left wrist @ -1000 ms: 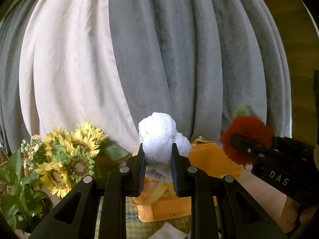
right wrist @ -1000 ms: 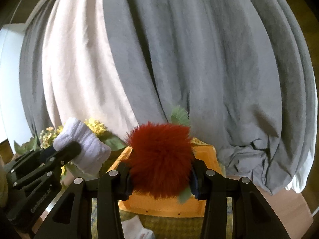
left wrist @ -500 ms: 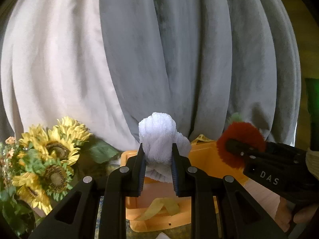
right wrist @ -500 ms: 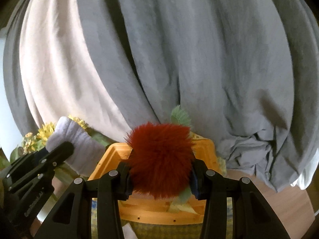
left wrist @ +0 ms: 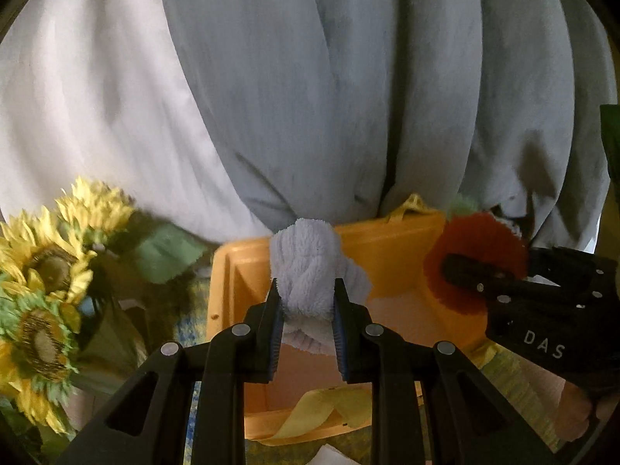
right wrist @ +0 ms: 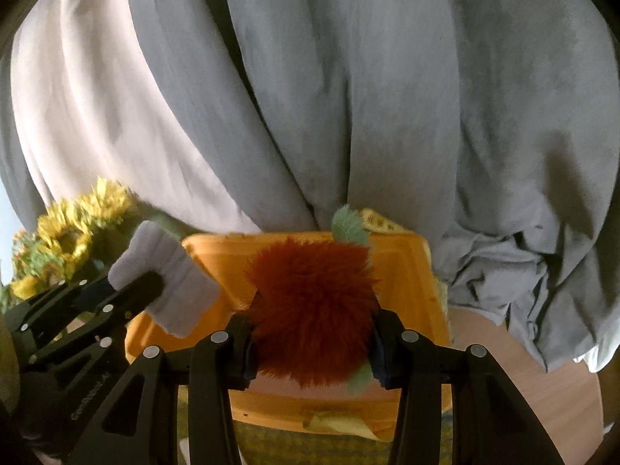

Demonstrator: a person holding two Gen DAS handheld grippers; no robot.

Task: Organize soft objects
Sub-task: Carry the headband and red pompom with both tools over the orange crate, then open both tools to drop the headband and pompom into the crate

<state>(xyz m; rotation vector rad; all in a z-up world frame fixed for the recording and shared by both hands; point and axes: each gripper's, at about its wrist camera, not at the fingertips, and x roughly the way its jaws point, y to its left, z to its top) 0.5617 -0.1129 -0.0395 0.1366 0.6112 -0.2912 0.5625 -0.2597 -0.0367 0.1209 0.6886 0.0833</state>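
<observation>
Two grippers are each closed on a soft thing above the orange bin [left wrist: 391,255]. Seen from the left wrist, the left gripper [left wrist: 305,302] has its jaws drawn in close, pads pressing both sides of a white knotted towel [left wrist: 306,271]. The towel bulges out above the jaws and hangs over the bin's open inside, nearer the bin's left wall. In the right wrist view the same towel [right wrist: 166,283] shows at the bin's left rim, pinched in the black left gripper [right wrist: 151,285].

The right gripper [right wrist: 312,345] stands a little wider, its jaws squeezing a red furry ball [right wrist: 312,306] from both sides. Small green leaves stick out of the ball at its top and its lower right. The ball sits over the middle of the bin [right wrist: 403,271] in this view; from the left wrist it [left wrist: 476,248] appears over the bin's right side, gripped by the right gripper [left wrist: 465,269].

A yellow ribbon [left wrist: 310,412] lies over the bin's near edge. Left of the bin is a bunch of sunflowers [left wrist: 50,271], blurred. Behind the bin hang grey curtains [left wrist: 348,97] and a white curtain [left wrist: 89,97]. The bin rests on a yellow-green cloth [right wrist: 310,443], and to the bin's right is a bare wooden tabletop [right wrist: 534,387].
</observation>
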